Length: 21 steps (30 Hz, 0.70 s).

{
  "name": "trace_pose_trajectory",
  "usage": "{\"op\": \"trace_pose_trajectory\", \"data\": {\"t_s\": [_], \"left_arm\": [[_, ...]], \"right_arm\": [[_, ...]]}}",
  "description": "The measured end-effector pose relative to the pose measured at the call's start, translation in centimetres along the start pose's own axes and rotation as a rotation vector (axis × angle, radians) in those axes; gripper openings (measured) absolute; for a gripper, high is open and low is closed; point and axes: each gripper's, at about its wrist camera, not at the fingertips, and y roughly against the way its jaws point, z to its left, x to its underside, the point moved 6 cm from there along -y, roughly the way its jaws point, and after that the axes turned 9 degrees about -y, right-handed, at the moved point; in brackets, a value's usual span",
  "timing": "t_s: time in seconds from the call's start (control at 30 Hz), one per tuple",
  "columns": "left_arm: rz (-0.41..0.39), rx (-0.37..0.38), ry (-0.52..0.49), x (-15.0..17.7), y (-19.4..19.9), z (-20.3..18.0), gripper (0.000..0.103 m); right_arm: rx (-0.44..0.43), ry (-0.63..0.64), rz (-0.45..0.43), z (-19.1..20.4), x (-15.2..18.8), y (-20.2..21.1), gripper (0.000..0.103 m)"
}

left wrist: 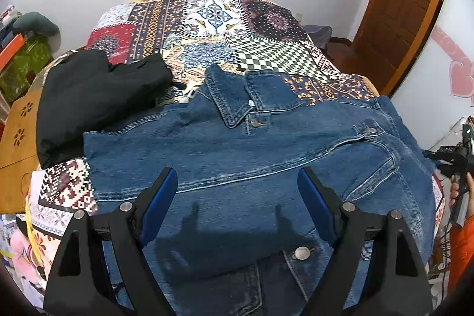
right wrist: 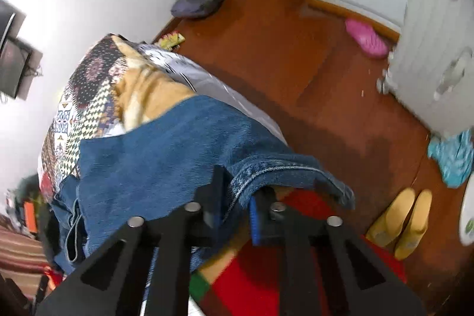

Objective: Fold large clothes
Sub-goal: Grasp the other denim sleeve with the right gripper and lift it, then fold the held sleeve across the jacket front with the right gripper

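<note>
denim jacket (left wrist: 251, 156) flat | left tool (left wrist: 237, 191) agape | right tool (right wrist: 237, 197) pinching hem

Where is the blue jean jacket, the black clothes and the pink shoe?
jean jacket (left wrist: 237, 156): left wrist view, on its flat middle panel.
black clothes (left wrist: 94, 96): left wrist view, on the middle of the pile.
pink shoe (right wrist: 367, 38): right wrist view, on its top.

A home bedroom: patchwork-covered bed (left wrist: 225, 28), wooden door (left wrist: 408, 5), slippers (right wrist: 400, 227) (yellow pair) on floor
</note>
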Motion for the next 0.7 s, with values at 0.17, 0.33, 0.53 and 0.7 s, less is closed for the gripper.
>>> {"op": "trace_pose_trajectory", "data": {"t_s": [0.17, 0.33, 0.53, 0.7], "left_arm": [[-0.013, -0.027, -0.008, 0.4, 0.8, 0.8, 0.083], [-0.043, -0.022, 0.005, 0.6, 2.1, 1.5, 0.083], [-0.064, -0.022, -0.006, 1.3, 3.4, 2.1, 0.083], [-0.071, -0.036, -0.021, 2.2, 4.2, 2.5, 0.083]], "right_arm": [[-0.116, 0.128, -0.111, 5.9, -1.3, 5.0, 0.006], [-0.274, 0.349, -0.176, 15.5, 1.2, 10.7, 0.006], [-0.373, 0.593, -0.128, 24.1, 9.2, 11.2, 0.006], [-0.329, 0.690, 0.060, 24.7, 16.0, 4.7, 0.006]]}}
